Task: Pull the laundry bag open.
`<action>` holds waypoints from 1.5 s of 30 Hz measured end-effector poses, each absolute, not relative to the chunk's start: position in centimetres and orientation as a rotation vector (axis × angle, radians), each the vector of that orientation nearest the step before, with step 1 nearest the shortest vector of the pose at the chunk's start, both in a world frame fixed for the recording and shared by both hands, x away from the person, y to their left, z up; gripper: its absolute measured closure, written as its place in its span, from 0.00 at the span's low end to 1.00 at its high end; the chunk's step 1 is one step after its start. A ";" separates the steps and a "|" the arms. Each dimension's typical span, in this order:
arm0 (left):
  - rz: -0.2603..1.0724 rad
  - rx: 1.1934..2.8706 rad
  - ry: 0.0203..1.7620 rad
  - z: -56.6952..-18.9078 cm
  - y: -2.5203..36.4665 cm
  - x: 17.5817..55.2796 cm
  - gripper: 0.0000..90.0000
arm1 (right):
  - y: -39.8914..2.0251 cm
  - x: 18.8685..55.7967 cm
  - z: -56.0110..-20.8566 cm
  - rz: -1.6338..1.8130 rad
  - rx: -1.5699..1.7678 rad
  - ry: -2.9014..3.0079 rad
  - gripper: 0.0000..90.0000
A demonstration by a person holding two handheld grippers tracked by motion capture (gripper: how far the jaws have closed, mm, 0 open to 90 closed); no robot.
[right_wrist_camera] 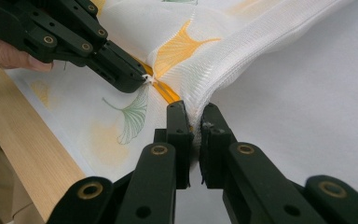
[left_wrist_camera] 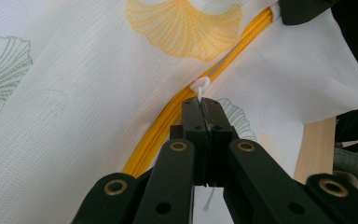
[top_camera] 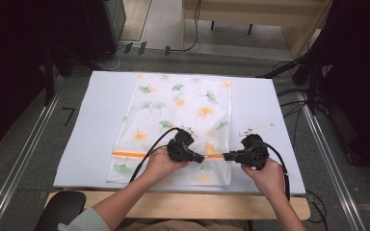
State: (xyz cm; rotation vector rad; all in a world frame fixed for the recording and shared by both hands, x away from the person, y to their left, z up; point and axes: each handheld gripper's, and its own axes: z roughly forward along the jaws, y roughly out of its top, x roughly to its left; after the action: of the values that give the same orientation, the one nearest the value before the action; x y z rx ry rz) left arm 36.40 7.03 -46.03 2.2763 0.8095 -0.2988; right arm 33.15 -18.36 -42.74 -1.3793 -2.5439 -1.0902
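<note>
A white mesh bag printed with green and orange leaves lies flat on the table. An orange zipper runs across its near end. My left gripper is shut on the small white zipper pull, seen up close with the jaws pressed together. My right gripper faces it from the right and is shut on the bag's bunched mesh edge beside the zipper's end. In the right gripper view its jaws pinch the mesh, and the left gripper sits just beyond.
The bag rests on a white table top with a wooden front edge. A thin white stick lies just behind the right gripper. Cables hang off the table's right side. A black chair part sits at the lower left.
</note>
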 end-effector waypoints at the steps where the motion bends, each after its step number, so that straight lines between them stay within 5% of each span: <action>1: -0.297 2.278 0.808 -46.0 7.0 36.4 1.00 | -18.4 33.2 -42.8 -1.093 -1.373 -2.545 0.96; 29: -0.314 2.312 0.841 -46.2 7.7 36.6 1.00 | -18.5 33.2 -42.7 -1.086 -1.369 -2.553 0.96; 35: -0.233 2.366 0.803 -46.0 7.3 36.2 1.00 | -18.5 33.2 -42.7 -1.083 -1.368 -2.561 0.96; 45: -0.310 2.326 0.827 -45.7 8.1 36.6 1.00 | -18.9 33.1 -42.4 -1.099 -1.377 -2.552 0.96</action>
State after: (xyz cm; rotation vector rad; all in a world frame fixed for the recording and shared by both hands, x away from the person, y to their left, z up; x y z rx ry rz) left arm 36.60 8.09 -45.73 2.3258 0.8272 -0.3102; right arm 33.09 -18.89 -42.42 -1.3774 -2.5517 -1.0992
